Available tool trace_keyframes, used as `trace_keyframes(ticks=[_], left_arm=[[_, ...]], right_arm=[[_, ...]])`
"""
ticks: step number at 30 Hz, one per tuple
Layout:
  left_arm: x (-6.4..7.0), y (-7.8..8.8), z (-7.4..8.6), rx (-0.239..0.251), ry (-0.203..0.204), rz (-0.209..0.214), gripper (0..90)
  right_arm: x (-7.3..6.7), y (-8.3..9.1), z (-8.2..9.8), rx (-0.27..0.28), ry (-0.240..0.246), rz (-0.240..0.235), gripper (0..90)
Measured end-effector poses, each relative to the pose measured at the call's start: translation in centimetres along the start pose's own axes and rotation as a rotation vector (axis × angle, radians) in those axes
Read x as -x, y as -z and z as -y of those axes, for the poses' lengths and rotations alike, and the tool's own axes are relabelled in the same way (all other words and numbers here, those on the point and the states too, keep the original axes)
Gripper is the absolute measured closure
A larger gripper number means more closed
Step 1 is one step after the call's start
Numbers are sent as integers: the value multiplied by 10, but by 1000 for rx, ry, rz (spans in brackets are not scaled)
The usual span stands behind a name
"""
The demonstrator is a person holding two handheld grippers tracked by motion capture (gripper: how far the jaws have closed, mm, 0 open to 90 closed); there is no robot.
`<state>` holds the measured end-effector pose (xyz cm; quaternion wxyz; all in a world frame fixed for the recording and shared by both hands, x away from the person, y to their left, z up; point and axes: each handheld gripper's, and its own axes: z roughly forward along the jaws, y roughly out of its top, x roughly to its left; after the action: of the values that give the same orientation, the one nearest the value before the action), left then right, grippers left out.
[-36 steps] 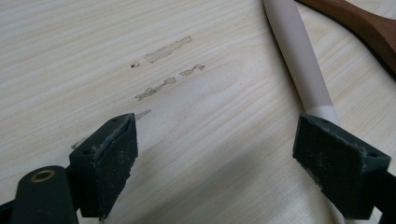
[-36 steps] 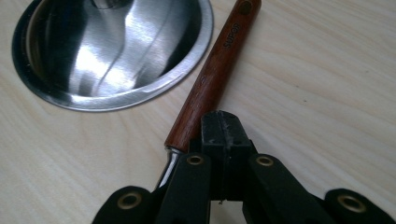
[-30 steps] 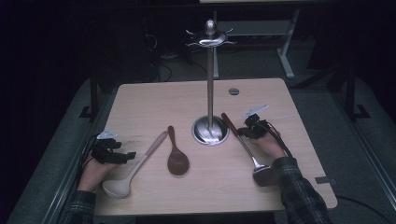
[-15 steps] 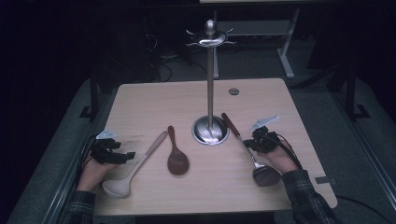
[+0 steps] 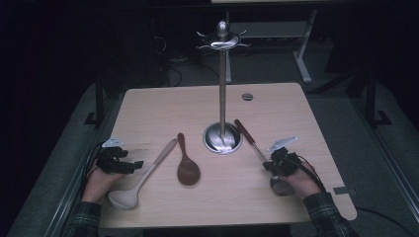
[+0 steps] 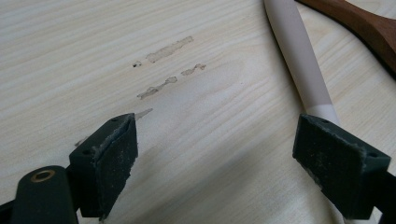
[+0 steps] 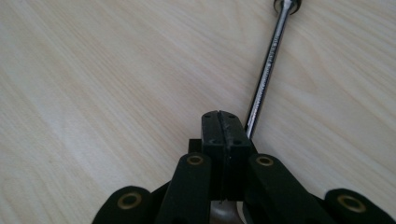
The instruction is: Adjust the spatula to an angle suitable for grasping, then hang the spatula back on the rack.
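A steel utensil stand [image 5: 222, 94] with hooks at its top rises from a round base at the table's middle. A white ladle [image 5: 143, 177], a brown wooden spoon [image 5: 188, 170] and a metal spoon with a dark red handle [image 5: 245, 132] lie flat around it. My left gripper [image 5: 136, 165] [image 6: 215, 158] rests open just left of the ladle's white handle [image 6: 299, 60], with bare table between its pads. My right gripper [image 5: 269, 167] [image 7: 223, 123] is shut with nothing between its pads. It hovers over the metal spoon's steel shaft [image 7: 268, 65], near the bowl end.
The light wooden table [image 5: 296, 113] has a small round grommet [image 5: 247, 97] at the back right. Faint residue marks [image 6: 168, 49] lie ahead of my left gripper. The wooden spoon's handle [image 6: 364, 23] runs just beyond the ladle handle. Dark floor surrounds the table.
My right hand has drawn back toward the near edge along the metal spoon, from beside the stand's base to near the spoon's bowl. The left hand and the utensils have kept still.
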<state>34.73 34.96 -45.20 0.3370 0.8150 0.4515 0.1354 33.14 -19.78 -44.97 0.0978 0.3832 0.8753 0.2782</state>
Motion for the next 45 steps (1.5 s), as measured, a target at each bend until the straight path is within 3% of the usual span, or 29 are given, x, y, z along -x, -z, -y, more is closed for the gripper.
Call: trace_keyframes(ticks=[8, 16, 20, 28, 38, 45], left_arm=[[0, 0, 0, 1, 0, 0, 137], [0, 0, 0, 2, -2, 0, 137], [0, 1, 0, 2, -1, -1, 137], [0, 0, 0, -1, 1, 0, 137], [2, 0, -1, 1, 3, 1, 137], [3, -1, -1, -5, -9, 5, 137]], right_arm=[[16, 4, 7, -7, -7, 60, 896], [33, 8, 12, 4, -20, 91, 896], [43, 10, 14, 11, -39, 95, 897], [50, 14, 12, 33, -77, 49, 852], [54, 20, -14, 71, -70, 0, 657], [65, 14, -40, 8, -50, -1, 618]])
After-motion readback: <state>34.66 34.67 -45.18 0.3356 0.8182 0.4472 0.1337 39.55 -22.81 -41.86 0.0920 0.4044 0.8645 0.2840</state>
